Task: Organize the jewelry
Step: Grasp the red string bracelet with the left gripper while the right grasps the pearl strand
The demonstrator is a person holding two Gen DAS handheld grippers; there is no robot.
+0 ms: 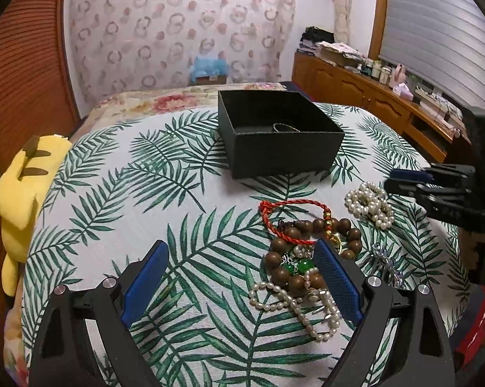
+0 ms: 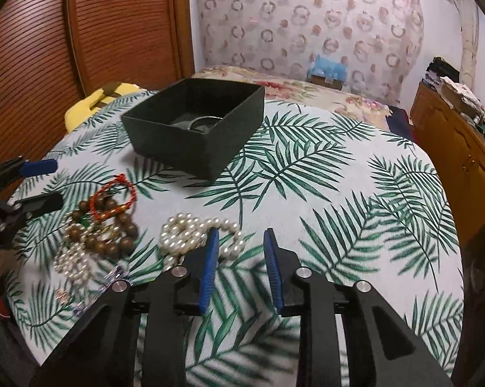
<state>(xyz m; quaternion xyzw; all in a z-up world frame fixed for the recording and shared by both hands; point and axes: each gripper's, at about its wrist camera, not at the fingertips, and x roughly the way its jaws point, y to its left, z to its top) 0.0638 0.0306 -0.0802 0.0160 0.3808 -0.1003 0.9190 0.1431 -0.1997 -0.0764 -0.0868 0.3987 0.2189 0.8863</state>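
Closest to me, my right gripper (image 2: 239, 242) hangs low over the leaf-print cloth (image 2: 323, 200) with its jaws narrow but apart, nothing between the blue pads; the coiled pearl strand (image 2: 194, 232) lies just to its left, one pad's tip overlapping the coil's edge. I judge that the coming move turns on that offset: the pearls sit left of the jaw gap, not inside it. The coil is a loose heap, stretched a little from left to right across my view, so it points nowhere in particular. My left gripper (image 1: 242, 251) stands wide open, its right pad at the tangled pile of wooden beads (image 1: 310, 251), red cord bracelet (image 1: 290, 222) and a second pearl strand (image 1: 294, 303); that hand is nearer the pile, the right hand nearer the coiled pearls. Farther back, well apart from both heaps, the open black box (image 1: 284, 148) sits on the cloth with a thin ring-like piece already inside.
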